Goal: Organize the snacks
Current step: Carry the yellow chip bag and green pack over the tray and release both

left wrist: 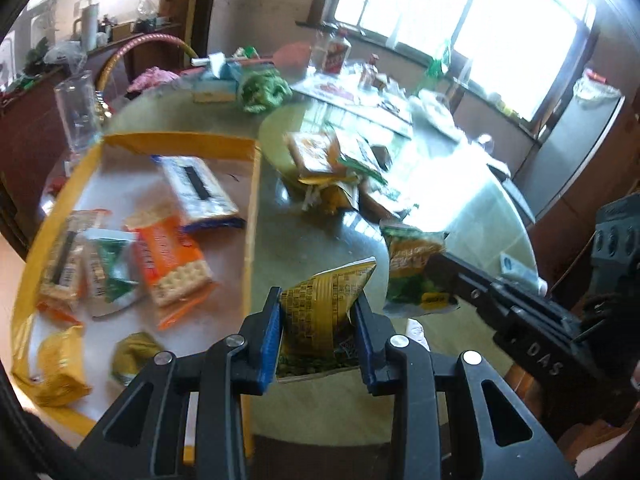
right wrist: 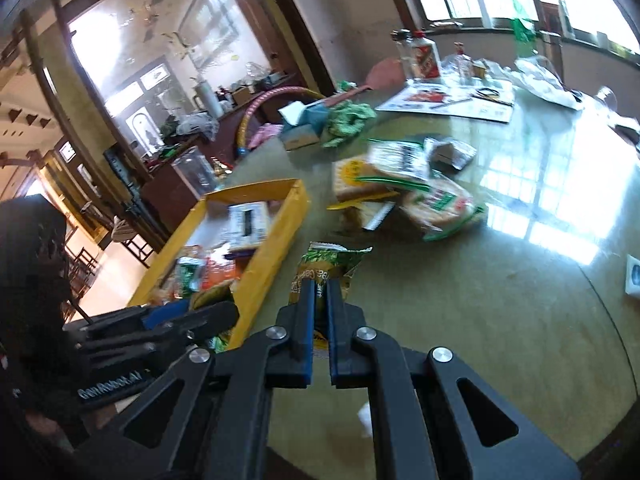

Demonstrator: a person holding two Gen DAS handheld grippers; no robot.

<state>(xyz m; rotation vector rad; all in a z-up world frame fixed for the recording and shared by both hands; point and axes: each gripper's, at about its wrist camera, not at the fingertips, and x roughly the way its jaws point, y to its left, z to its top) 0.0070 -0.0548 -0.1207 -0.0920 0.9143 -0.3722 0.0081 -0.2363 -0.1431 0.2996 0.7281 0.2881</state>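
Observation:
My left gripper (left wrist: 318,300) is shut on a yellow snack packet (left wrist: 320,312), held above the table just right of the yellow box (left wrist: 252,216). The box holds several snacks, among them an orange cracker pack (left wrist: 172,264) and a white and blue pack (left wrist: 198,188). My right gripper (right wrist: 322,292) is shut on a green and yellow snack bag (right wrist: 326,264), lifted off the table; the same green and yellow snack bag (left wrist: 416,268) hangs at the right in the left wrist view. A pile of loose snacks (right wrist: 404,196) lies farther out on the table.
The round glass-topped table (right wrist: 500,300) carries a green cloth (right wrist: 348,118), a tissue box (right wrist: 300,124), bottles (right wrist: 420,56), papers (right wrist: 448,102) and a clear glass (left wrist: 80,108). A small white packet (right wrist: 634,280) lies at the right. Windows stand behind; a cabinet on the left.

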